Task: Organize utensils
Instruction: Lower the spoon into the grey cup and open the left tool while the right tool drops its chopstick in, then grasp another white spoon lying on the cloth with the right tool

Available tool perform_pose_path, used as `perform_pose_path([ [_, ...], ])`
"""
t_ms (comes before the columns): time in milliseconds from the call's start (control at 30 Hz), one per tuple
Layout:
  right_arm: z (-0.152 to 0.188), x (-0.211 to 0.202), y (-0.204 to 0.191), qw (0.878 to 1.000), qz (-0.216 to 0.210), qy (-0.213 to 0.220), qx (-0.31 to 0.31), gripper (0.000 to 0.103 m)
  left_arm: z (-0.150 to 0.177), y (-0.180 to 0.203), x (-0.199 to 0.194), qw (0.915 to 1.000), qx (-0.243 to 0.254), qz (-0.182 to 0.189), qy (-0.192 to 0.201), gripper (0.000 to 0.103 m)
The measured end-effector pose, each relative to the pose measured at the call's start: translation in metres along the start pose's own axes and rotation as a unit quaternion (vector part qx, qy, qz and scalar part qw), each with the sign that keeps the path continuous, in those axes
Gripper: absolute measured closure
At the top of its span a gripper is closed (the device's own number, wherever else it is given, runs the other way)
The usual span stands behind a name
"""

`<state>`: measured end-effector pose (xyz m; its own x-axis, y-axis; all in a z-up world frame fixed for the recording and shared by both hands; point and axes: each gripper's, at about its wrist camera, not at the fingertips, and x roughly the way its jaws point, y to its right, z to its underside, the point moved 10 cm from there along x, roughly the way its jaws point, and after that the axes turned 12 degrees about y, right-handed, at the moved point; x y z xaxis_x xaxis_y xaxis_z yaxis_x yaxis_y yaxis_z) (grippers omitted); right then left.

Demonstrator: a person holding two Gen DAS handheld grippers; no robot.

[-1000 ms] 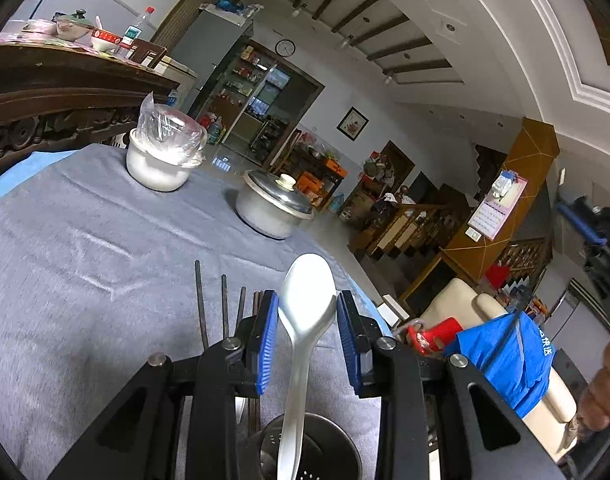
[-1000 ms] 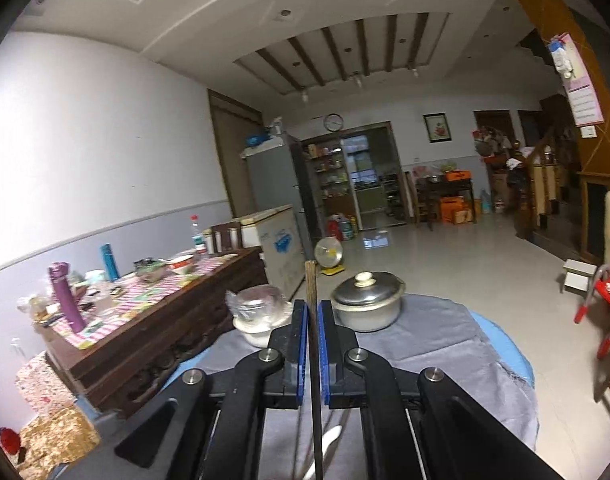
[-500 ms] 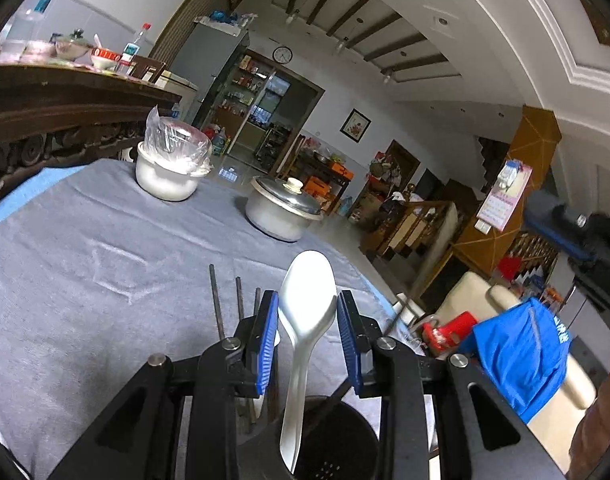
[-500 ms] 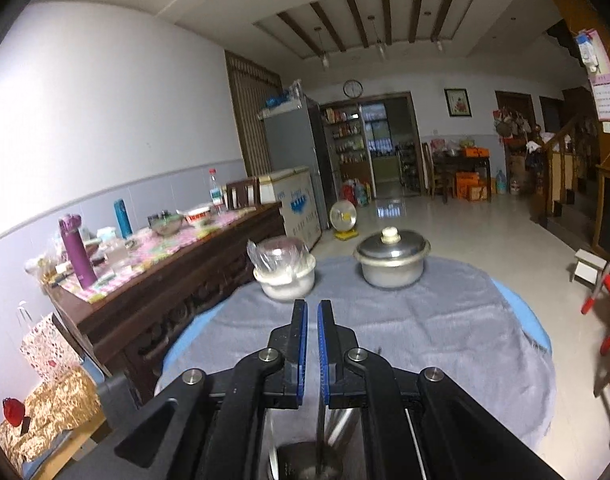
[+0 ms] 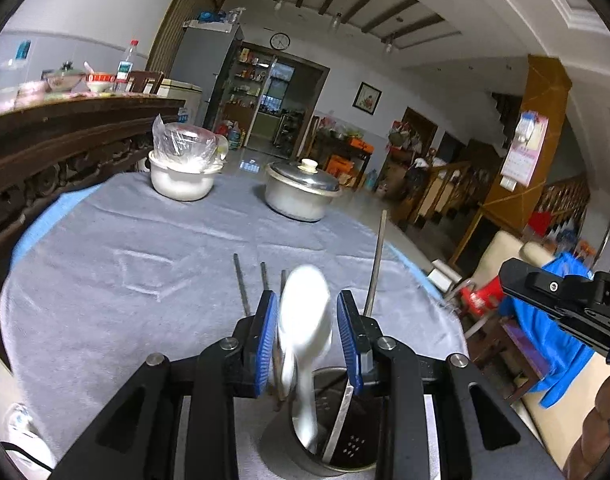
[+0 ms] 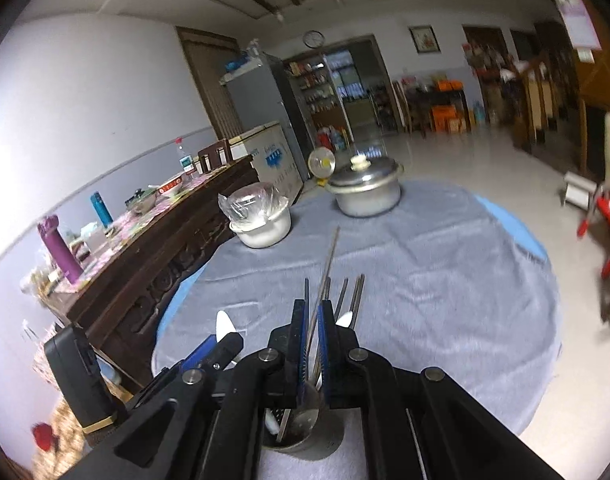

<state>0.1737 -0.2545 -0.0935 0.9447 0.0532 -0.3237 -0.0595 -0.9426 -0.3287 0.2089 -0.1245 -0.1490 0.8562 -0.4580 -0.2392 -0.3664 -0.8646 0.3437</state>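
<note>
My left gripper is shut on a white spoon, bowl up and blurred. The spoon's handle reaches down into the perforated metal holder just below. Several dark chopsticks stand in that holder. My right gripper is shut on a thin chopstick directly above the holder, and the stick's lower end is inside it. The same chopstick leans up past my left gripper's right finger. In the right wrist view the left gripper sits low on the left with the spoon tip showing.
A grey cloth covers the round table. At its far side stand a white bowl under plastic wrap and a lidded steel pot. A dark wooden sideboard runs along the left. A person's hand is at the right edge.
My right gripper has come down with the chopstick, and its lower end now sits in the holder. My left gripper has rolled a little while keeping the spoon over the holder.
</note>
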Motion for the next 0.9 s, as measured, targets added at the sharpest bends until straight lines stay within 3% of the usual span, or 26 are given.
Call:
perform_pose_path([
  [167,0.008,-0.003,0.012,0.999,0.0,-0.016,0.028,0.093,0.0,0.004,-0.003,0.9997,0.019,-0.011,-0.008,0.071],
  [233,0.01,-0.003,0.016,0.999,0.002,-0.018,0.038,0.079,0.0,0.005,-0.004,0.9994,0.029,-0.015,-0.009,0.065],
  [300,0.012,-0.004,0.018,0.999,0.001,-0.02,0.048,0.067,-0.001,0.008,-0.007,0.9989,0.042,-0.02,-0.007,0.051],
  [333,0.012,-0.004,0.018,0.999,0.001,-0.018,0.05,0.066,-0.002,0.009,-0.01,0.9987,0.047,-0.021,-0.004,0.05],
  [500,0.015,-0.006,0.021,0.999,0.006,-0.017,0.05,0.066,-0.01,0.016,-0.02,0.9973,0.069,-0.026,0.0,0.04],
  [900,0.011,-0.013,0.024,0.998,0.006,-0.012,0.059,0.066,-0.021,0.022,-0.033,0.996,0.081,-0.037,-0.006,0.035],
])
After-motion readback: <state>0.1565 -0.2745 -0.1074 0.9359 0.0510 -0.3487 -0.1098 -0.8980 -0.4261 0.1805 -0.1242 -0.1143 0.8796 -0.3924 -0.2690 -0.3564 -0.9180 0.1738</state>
